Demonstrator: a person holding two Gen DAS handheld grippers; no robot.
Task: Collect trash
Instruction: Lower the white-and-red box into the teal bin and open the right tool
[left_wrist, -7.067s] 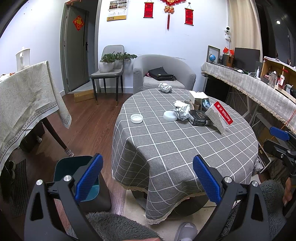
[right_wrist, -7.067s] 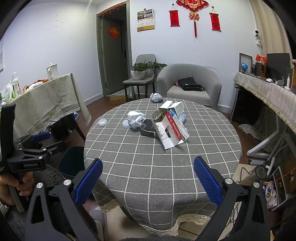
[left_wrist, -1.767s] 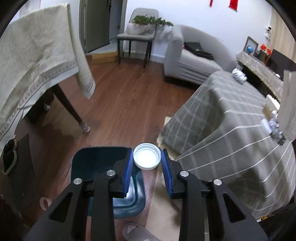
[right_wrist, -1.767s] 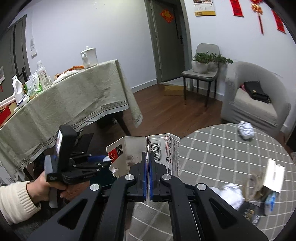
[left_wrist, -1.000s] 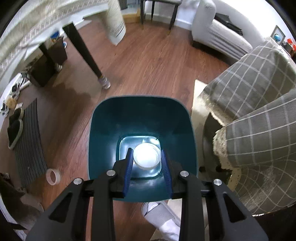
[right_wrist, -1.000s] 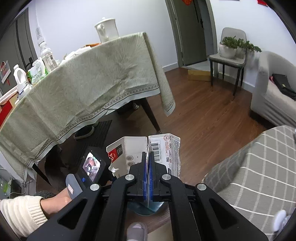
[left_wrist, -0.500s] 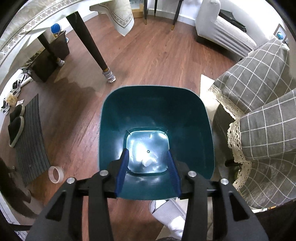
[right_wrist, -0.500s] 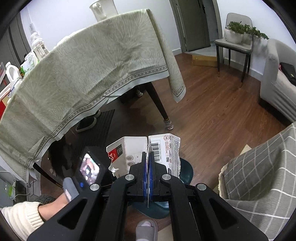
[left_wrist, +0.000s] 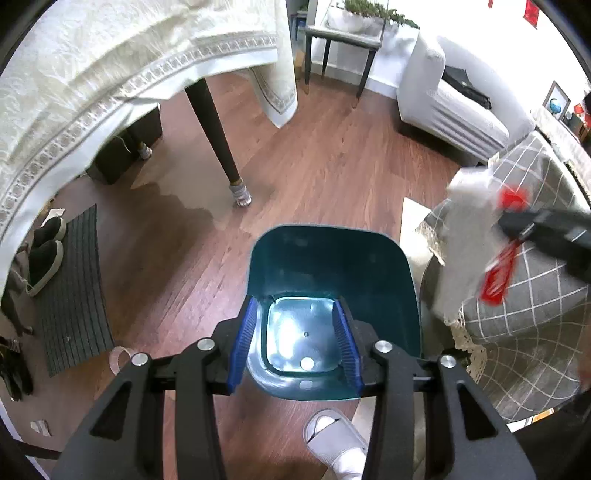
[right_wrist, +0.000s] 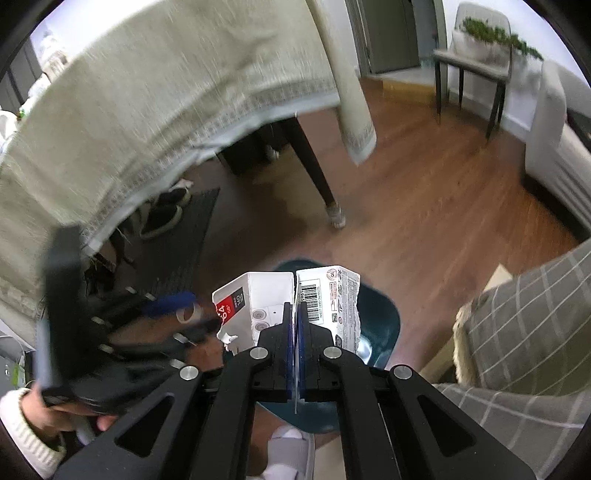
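Right wrist view: the right gripper (right_wrist: 295, 332) is clamped on one torn carton (right_wrist: 288, 306) above one teal bin (right_wrist: 384, 317). The left gripper (left_wrist: 297, 339), nothing between its closing jaws, hangs over one cap (left_wrist: 306, 363) on the bin floor. A snag on the rim could be risked if the carton is released off-centre.

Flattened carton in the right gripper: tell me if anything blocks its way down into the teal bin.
Nothing visible does. The right gripper pinches the carton above the open teal bin. The left gripper, empty with its jaws closing, hovers over the bin's near edge, beside that path.
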